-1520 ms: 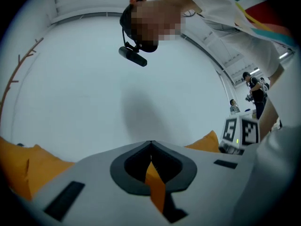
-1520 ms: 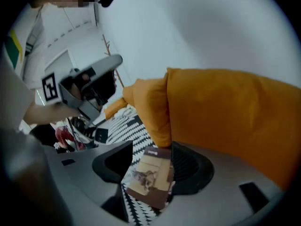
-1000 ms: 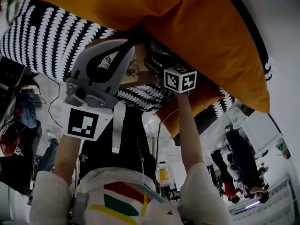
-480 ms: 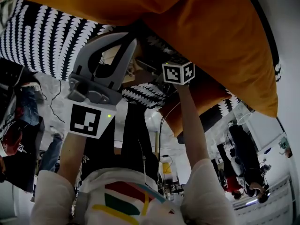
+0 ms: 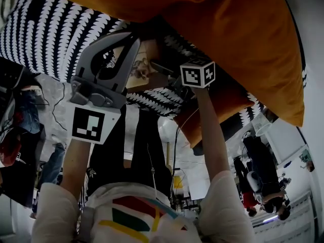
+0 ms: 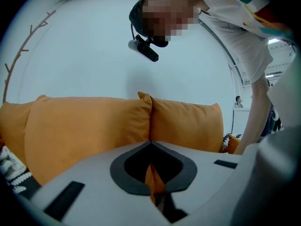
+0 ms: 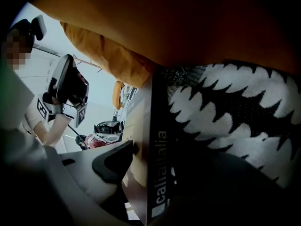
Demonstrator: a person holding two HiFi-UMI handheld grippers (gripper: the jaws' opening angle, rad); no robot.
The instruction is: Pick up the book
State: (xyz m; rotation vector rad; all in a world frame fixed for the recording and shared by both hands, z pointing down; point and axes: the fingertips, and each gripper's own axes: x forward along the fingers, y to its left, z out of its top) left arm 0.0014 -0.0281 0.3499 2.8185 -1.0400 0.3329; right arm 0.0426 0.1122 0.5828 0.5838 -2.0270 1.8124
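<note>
The right gripper (image 7: 157, 160) is clamping the book (image 7: 141, 126). In the right gripper view its pale left jaw is pressing flat on the tan cover, its dark right jaw is sitting on the other side, and the black spine with white lettering is running up between them. In the head view the book (image 5: 144, 67) is showing as a tan cover with a small picture. It is lying against the black-and-white patterned cushion (image 5: 50, 39), tucked under the big orange cushions (image 5: 228, 29) at the far side. The right gripper (image 5: 169, 72) is reaching in from the book's right, and its marker cube (image 5: 197, 74) is sitting just right of the book.

The left gripper (image 5: 132, 38) is hanging just left of the book, with its grey body overlapping the book's left edge in the head view. In the left gripper view, the left gripper (image 6: 150, 142) is showing its jaws drawn together with only a thin slit between them, gripping nothing and pointing toward the orange cushions (image 6: 94, 121).
</note>
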